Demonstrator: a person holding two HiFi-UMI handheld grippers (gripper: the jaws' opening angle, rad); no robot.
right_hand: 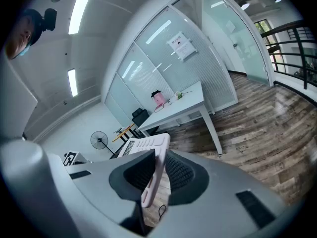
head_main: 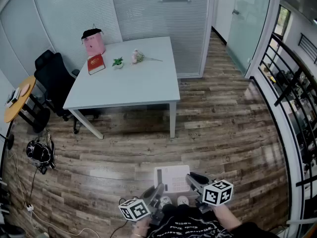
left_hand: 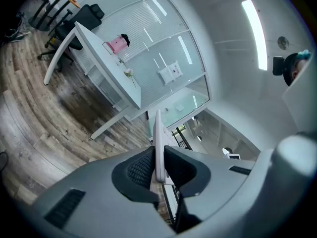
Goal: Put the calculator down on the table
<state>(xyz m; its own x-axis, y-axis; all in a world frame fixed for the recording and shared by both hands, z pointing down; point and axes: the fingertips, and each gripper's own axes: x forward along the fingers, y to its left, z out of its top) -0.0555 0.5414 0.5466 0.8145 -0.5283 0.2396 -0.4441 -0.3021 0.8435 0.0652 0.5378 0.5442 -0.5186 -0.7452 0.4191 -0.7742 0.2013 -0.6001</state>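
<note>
Whatever it holds — unseen — a pink bag [head_main: 94, 44] tops the table [head_main: 133, 83].

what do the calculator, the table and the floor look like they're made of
The calculator looks like matte white moulded plastic, with rows of keys. The table: smooth pale top, probably laminate, on white legs, likely metal. The floor: wood-look planks with grain and seams; real wood or vinyl, can't tell.
</note>
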